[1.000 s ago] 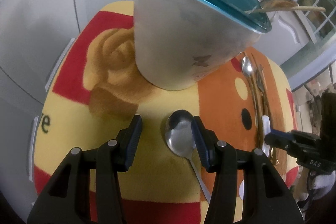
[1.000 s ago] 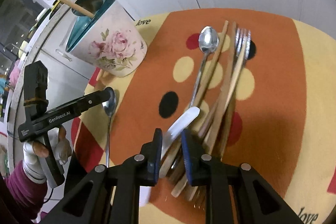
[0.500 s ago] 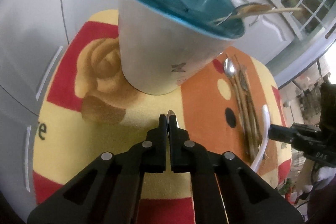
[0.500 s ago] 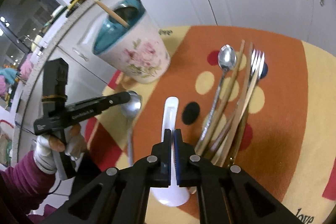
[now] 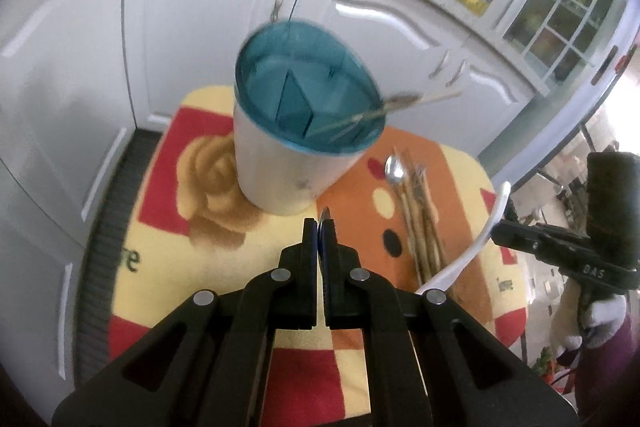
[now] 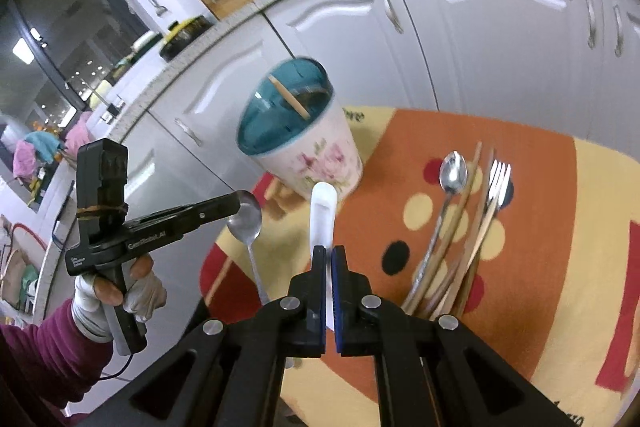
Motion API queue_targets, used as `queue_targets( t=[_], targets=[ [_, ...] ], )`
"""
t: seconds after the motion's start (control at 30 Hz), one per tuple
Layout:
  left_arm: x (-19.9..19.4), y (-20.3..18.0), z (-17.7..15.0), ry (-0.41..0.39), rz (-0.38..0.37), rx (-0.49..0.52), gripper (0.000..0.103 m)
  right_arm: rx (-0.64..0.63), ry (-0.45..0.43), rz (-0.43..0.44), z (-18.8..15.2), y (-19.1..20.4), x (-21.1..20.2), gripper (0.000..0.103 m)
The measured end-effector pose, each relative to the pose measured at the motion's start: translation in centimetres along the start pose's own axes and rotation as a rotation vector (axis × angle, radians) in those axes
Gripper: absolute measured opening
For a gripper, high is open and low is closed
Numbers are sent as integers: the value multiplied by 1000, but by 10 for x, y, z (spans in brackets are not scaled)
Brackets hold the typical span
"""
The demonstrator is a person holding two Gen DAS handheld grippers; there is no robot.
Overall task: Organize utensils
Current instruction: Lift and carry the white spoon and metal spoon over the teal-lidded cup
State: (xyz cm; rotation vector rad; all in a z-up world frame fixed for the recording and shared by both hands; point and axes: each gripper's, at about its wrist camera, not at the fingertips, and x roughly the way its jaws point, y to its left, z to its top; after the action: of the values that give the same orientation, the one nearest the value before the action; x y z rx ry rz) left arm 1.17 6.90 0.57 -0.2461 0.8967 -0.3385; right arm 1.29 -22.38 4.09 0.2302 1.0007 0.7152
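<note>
White cabinet doors (image 5: 208,27) stand behind a patterned mat (image 6: 460,155) that carries everything I am sorting. On it stands the utensil holder (image 5: 288,163), a floral cup with a teal divided inside, and a metal spoon and a wooden stick already lean in it.

My left gripper (image 5: 321,227) has its jaws pressed together on a steel spoon (image 6: 246,219); from the right wrist view the bowl shows at the jaw tips and the handle hangs down, clear of the mat. My right gripper (image 6: 328,255) pinches a white plastic spoon (image 6: 323,211) by its handle, bowl end pointing up toward the holder.

I judge the step in hand to be the carry: both pieces are lifted and neither is in the holder yet. The next move calls for bringing each one over the teal rim, tipping it so the handle goes down into a compartment, then spreading the jaws. Two grippers at one opening may crowd, so one at a time seems wise.

Left on the mat, well apart from the holder, lie one spoon (image 6: 452,171), one fork (image 6: 498,179) and several wooden chopsticks (image 6: 460,227); their number I cannot count.
</note>
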Motion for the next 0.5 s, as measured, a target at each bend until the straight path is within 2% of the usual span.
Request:
queue_targets(
  t=[0.13,0.3,0.5],
  targets=[
    [-22,-1,12,-35,-10,-10,0,-14,-28,19,9,9,-10,2],
    [-52,-3,29,-90,19,13,0,-49,-62,54,26,26,-24,2],
    [-81,0,69,-206,109,29,0,-106,-111,86,58,50,-36,2]
  ],
)
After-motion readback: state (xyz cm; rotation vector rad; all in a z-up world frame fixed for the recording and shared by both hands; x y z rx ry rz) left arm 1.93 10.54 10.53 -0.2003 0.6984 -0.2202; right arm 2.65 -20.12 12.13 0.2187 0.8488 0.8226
